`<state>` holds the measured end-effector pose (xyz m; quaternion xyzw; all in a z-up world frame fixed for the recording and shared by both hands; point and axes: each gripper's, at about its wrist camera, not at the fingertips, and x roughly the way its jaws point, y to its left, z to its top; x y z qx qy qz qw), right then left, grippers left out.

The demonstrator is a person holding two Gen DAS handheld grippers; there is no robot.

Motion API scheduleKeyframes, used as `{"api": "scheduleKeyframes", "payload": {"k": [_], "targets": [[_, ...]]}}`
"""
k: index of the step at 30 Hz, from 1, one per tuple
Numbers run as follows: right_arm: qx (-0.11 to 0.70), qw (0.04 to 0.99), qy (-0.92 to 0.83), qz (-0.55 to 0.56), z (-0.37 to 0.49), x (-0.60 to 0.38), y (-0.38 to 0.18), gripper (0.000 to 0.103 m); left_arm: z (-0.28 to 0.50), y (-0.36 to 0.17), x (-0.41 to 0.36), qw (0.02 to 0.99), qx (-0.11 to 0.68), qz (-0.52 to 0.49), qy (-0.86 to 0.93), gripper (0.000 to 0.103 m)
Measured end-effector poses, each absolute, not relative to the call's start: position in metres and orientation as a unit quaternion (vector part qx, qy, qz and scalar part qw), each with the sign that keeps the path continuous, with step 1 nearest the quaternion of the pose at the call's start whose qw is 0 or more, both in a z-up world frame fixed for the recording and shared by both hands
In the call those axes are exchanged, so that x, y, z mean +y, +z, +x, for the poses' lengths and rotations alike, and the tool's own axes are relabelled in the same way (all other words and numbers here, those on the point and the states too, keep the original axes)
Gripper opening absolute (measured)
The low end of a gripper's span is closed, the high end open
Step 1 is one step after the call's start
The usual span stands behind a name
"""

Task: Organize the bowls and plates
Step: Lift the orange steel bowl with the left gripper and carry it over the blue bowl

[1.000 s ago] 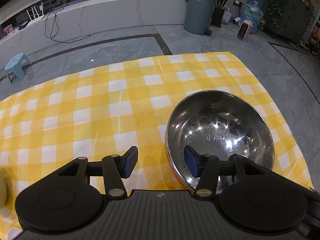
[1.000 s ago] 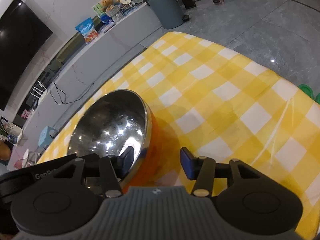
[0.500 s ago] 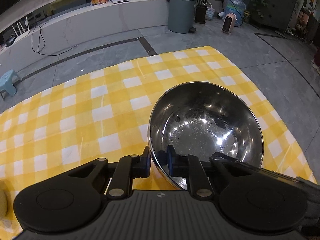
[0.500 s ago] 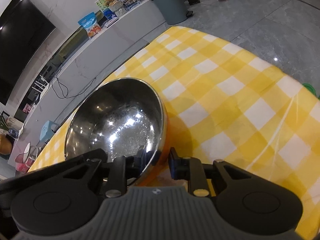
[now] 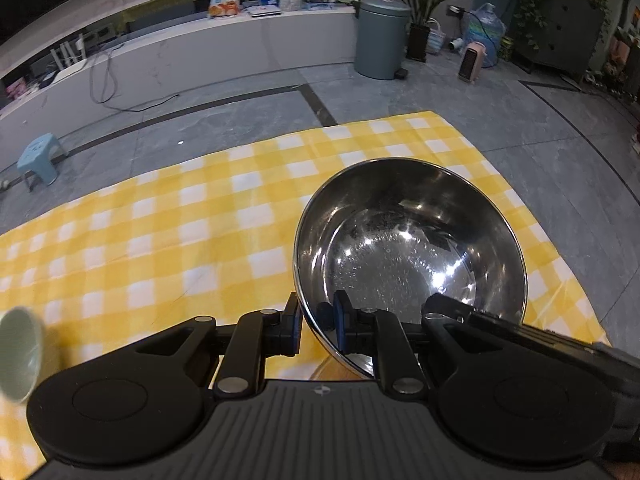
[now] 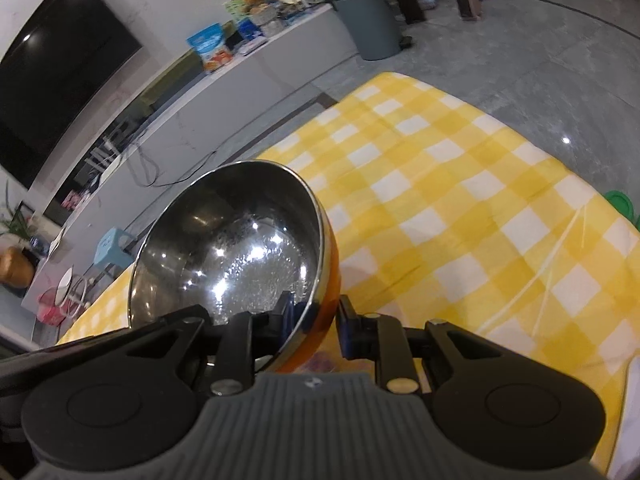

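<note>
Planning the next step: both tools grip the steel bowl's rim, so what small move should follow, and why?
Probably lift it a bit higher, keeping it level. The left tool and right tool each clamp the bowl on its rim at opposite sides, and it sits low over the yellow cloth; clearance helps before carrying.

Both jaws that were standing wide a second ago are now clamping the steel bowl [image 5: 408, 256]: the left hand-held gripper [image 5: 316, 330] is pinching the rim with one pad outside and one inside, and the right hand-held gripper [image 6: 314, 320] is doing likewise on the opposite rim. The bowl, earlier resting on the yellow checked cloth [image 5: 160, 232], is now rising off it and tilting. A pale green cup [image 5: 18, 354] is coming into the left wrist view at the left edge.
</note>
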<state>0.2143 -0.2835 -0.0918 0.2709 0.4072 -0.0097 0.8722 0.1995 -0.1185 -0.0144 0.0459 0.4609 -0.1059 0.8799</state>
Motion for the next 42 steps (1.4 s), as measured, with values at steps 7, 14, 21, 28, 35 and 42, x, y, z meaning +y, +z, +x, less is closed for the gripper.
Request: {"api": "scheduleKeyframes", "payload": {"k": [7, 14, 21, 28, 35, 42], "targets": [[0.405, 0.88, 0.026, 0.246, 0.179, -0.239, -0.063, 0.021, 0.164, 0.008, -0.076, 0.887, 0.452, 0.033, -0.089, 0.018], [0.421, 0.877, 0.054, 0.223, 0.138, -0.194, -0.048, 0.021, 0.125, 0.016, -0.034, 0.887, 0.455, 0.011, -0.072, 0.018], [0.427, 0.882, 0.07, 0.185, 0.101, -0.156, -0.027, 0.021, 0.09, 0.027, -0.001, 0.89, 0.452, -0.011, -0.066, 0.018], [0.431, 0.884, 0.081, 0.161, 0.07, -0.127, -0.009, 0.021, 0.062, 0.035, 0.022, 0.889, 0.453, -0.026, -0.061, 0.019], [0.446, 0.879, 0.093, 0.137, 0.047, -0.102, -0.01, 0.021, 0.036, 0.025, 0.046, 0.884, 0.463, -0.035, -0.059, 0.02], [0.473, 0.867, 0.115, 0.103, 0.028, -0.07, -0.033, 0.022, 0.018, 0.005, 0.073, 0.872, 0.485, -0.029, -0.06, 0.021]]}}
